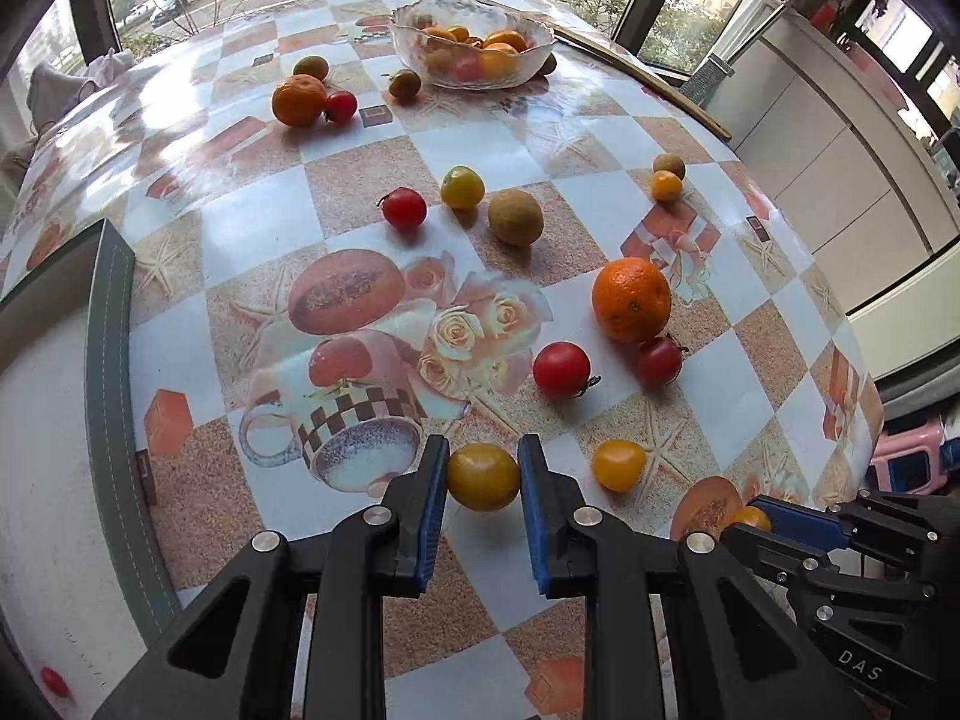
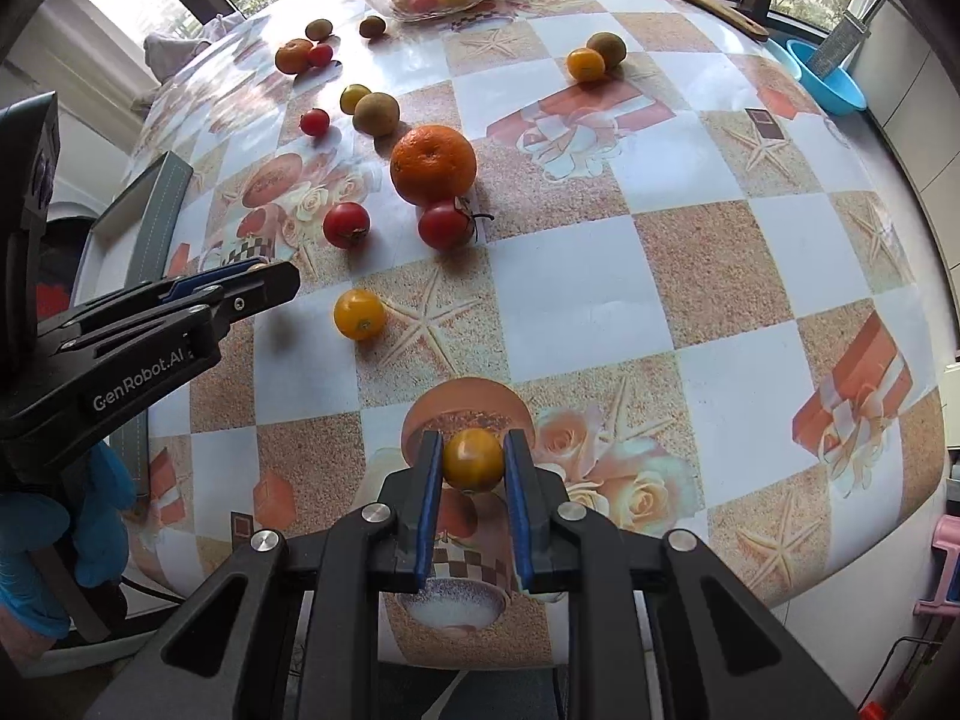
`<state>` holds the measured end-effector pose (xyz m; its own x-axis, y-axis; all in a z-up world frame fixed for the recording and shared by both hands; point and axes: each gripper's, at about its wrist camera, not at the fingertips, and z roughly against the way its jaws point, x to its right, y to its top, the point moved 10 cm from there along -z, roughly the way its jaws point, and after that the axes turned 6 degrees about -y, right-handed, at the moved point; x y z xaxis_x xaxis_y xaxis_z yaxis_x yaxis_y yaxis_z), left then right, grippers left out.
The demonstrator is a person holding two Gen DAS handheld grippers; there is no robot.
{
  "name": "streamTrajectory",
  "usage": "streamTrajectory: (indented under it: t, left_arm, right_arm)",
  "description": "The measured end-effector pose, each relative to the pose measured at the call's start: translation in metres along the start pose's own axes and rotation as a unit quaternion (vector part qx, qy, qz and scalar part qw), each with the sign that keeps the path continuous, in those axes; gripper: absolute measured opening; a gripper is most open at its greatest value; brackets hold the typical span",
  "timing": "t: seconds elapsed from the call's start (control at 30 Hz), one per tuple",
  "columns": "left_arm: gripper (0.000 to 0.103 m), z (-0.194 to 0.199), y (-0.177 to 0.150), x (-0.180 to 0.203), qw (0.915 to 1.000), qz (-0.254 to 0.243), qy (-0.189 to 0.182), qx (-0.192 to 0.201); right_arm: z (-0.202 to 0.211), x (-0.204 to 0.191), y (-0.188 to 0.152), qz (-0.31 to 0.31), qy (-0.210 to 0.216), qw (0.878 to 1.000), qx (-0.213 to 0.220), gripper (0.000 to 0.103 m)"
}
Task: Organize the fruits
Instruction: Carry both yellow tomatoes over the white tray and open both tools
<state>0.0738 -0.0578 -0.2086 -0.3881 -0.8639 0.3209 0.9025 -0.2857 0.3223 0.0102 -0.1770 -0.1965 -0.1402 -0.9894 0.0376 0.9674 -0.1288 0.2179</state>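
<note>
Left wrist view: my left gripper (image 1: 483, 476) is clamped on a yellow tomato (image 1: 483, 477), blue pads (image 1: 433, 510) pressing both sides, just above the patterned tablecloth (image 1: 360, 192). Right wrist view: my right gripper (image 2: 472, 461) is pinched on another yellow-orange tomato (image 2: 473, 459), pads touching it left and right, near the table's front edge. I see the left gripper (image 2: 240, 288) coming in from the left of that view, with a blue-gloved hand (image 2: 54, 540) below it. A loose yellow tomato (image 2: 359, 314) sits between the two grippers. Further back, a big orange (image 2: 433, 164) touches a red tomato (image 2: 445, 224), with a second red tomato (image 2: 346, 224) near. A brown round fruit (image 2: 376, 113), more small tomatoes and a second orange (image 2: 294, 56) are scattered beyond. The glass bowl (image 1: 414, 30) at the far edge already holds several fruits. A grey-rimmed tray (image 1: 111, 324) lies at the left.
</note>
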Motion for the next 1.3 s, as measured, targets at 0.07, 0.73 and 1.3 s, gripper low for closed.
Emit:
streamTrajectory:
  t: [0.07, 0.73, 1.3]
  left_arm:
    - [0.025, 0.007, -0.002, -0.004, 1.0000, 0.005, 0.002, 0.003]
    - [0.025, 0.079, -0.018, -0.068, 0.9943, 0.079, 0.039, 0.061]
    - [0.025, 0.129, -0.084, -0.168, 0.9736, 0.187, 0.103, 0.080]
  right_arm:
    - [0.002, 0.000, 0.001, -0.002, 0.002, 1.000, 0.001, 0.022]
    - [0.018, -0.067, 0.026, 0.065, 0.022, 0.997, 0.017, 0.022]
    - [0.025, -0.202, 0.042, 0.181, 0.083, 0.980, 0.024, 0.022]
